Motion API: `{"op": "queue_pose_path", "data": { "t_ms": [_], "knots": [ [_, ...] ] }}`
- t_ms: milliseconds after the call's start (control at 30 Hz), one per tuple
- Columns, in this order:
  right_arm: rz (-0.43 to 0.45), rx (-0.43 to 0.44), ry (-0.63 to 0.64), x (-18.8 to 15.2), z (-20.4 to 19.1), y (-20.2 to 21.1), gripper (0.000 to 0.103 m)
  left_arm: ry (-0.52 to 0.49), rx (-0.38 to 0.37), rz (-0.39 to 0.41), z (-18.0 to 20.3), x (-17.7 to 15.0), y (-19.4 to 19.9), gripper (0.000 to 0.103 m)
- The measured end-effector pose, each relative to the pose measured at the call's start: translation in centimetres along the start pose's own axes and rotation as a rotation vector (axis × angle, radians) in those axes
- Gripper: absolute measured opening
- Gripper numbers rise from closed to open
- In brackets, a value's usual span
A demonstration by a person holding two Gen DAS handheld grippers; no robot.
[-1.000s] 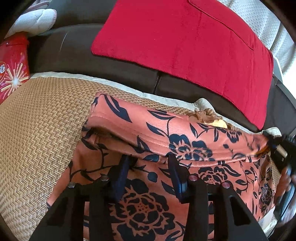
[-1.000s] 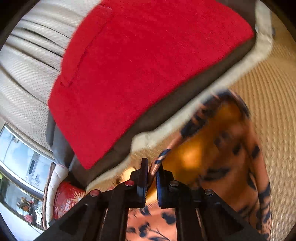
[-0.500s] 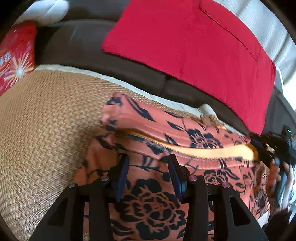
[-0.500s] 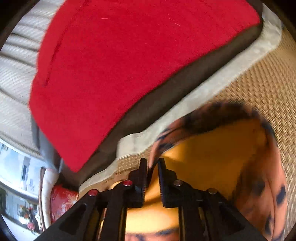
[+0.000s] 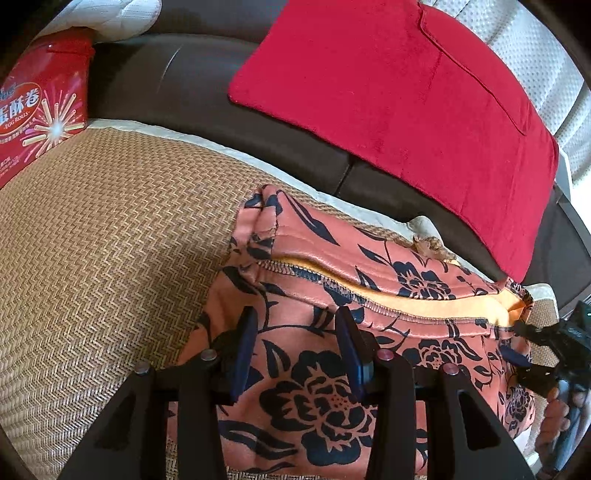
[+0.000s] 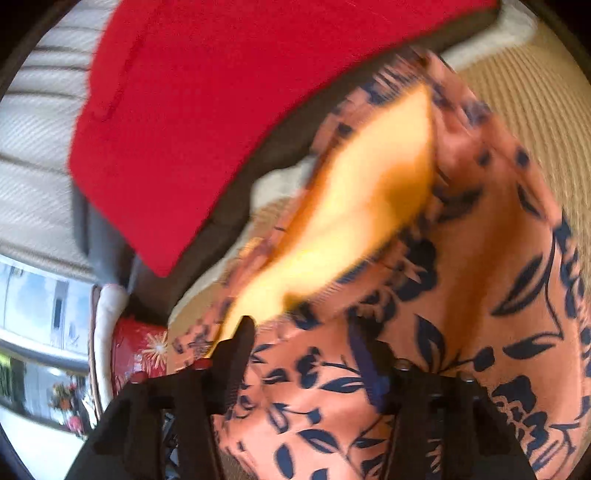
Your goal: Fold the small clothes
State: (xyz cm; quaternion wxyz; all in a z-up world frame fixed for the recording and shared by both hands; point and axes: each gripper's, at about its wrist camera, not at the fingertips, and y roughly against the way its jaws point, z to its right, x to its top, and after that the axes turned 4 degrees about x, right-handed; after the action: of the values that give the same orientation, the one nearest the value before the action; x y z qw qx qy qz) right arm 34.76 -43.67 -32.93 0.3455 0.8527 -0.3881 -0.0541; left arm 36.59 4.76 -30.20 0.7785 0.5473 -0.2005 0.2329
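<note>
A small orange garment with a dark blue flower print [image 5: 332,387] lies on the woven mat [image 5: 92,277]. Its far edge is folded over toward me and shows a yellow inner lining [image 5: 424,302]. My left gripper [image 5: 295,332] is open and empty just above the near part of the garment. My right gripper [image 6: 299,332] is open over the same garment [image 6: 461,295], with the yellow lining [image 6: 351,221] flopped in front of it; the view is blurred. The right gripper also shows at the right edge of the left wrist view [image 5: 546,343].
A red cushion [image 5: 406,92] leans on the dark brown sofa [image 5: 184,74] behind the mat. A red egg-roll tin [image 5: 37,110] stands at the far left. A white pillow [image 5: 110,18] lies behind the tin.
My right gripper has opened and let go of the garment's edge. The folded edge has dropped onto the garment. My left gripper stayed open and shifted left.
</note>
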Motion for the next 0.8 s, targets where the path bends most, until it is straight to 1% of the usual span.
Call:
{"op": "queue_pose_path", "data": {
  "t_ms": [33,67,100,133,200,233,333,367,400,433,467,500,533,567,600,633,700,733,800],
  "knots": [
    [0.006,0.009,-0.027,0.2,0.4,-0.3,0.045,-0.002,0.001,-0.002,0.1,0.0,-0.1,0.044],
    [0.028,0.024,-0.025,0.6,0.5,-0.6,0.042,-0.006,0.003,-0.003,0.1,-0.1,-0.1,0.044],
    [0.046,0.037,-0.008,1.0,0.3,-1.0,0.037,-0.009,0.004,-0.003,0.2,-0.1,-0.1,0.044],
    [0.066,0.044,0.011,1.5,0.1,-1.4,0.035,-0.013,0.006,-0.003,0.3,-0.1,-0.1,0.044],
    [0.097,0.056,0.026,2.1,-0.2,-2.1,0.018,-0.017,0.009,-0.002,0.6,0.0,-0.2,0.044],
    [0.116,0.076,0.041,2.3,-0.5,-2.3,0.016,-0.019,0.01,-0.001,0.9,0.0,-0.2,0.044],
    [0.181,0.14,0.092,3.2,-2.0,-2.7,0.016,-0.028,0.019,-0.002,1.3,0.1,-0.4,0.044],
    [0.211,0.198,0.117,3.3,-2.5,-2.5,0.016,-0.03,0.023,-0.005,1.7,0.2,-0.6,0.044],
    [0.231,0.249,0.133,3.5,-2.8,-2.4,0.02,-0.037,0.028,-0.008,2.0,0.1,-0.9,0.044],
    [0.237,0.27,0.131,3.7,-3.0,-2.4,0.021,-0.044,0.032,-0.009,2.2,0.1,-0.9,0.044],
    [0.232,0.279,0.116,4.0,-2.8,-2.6,0.026,-0.054,0.036,-0.009,2.3,0.0,-1.0,0.044],
    [0.226,0.282,0.098,4.3,-2.6,-2.9,0.036,-0.068,0.041,-0.008,2.6,-0.2,-1.0,0.044],
    [0.222,0.295,0.077,4.6,-2.2,-3.4,0.044,-0.077,0.044,-0.007,2.8,-0.3,-1.0,0.044],
    [0.223,0.307,0.063,4.8,-1.7,-3.3,0.071,-0.087,0.047,-0.007,3.1,-0.4,-1.1,0.044],
    [0.232,0.319,0.045,4.8,-1.5,-3.9,0.079,-0.096,0.047,-0.008,3.2,-0.5,-1.1,0.044],
    [0.249,0.316,0.022,4.9,-1.0,-4.2,0.079,-0.099,0.045,-0.008,3.2,-0.7,-1.0,0.044],
    [0.243,0.29,0.004,5.1,-1.2,-5.5,0.077,-0.089,0.034,-0.011,2.7,-0.7,-1.1,0.044],
    [0.236,0.264,-0.003,5.1,-1.3,-6.1,0.077,-0.081,0.033,-0.012,2.5,-0.7,-1.0,0.044],
    [0.218,0.225,0.037,4.8,-2.4,-5.9,0.078,-0.052,0.038,-0.007,1.4,-0.4,-0.6,0.044]
  ]
}}
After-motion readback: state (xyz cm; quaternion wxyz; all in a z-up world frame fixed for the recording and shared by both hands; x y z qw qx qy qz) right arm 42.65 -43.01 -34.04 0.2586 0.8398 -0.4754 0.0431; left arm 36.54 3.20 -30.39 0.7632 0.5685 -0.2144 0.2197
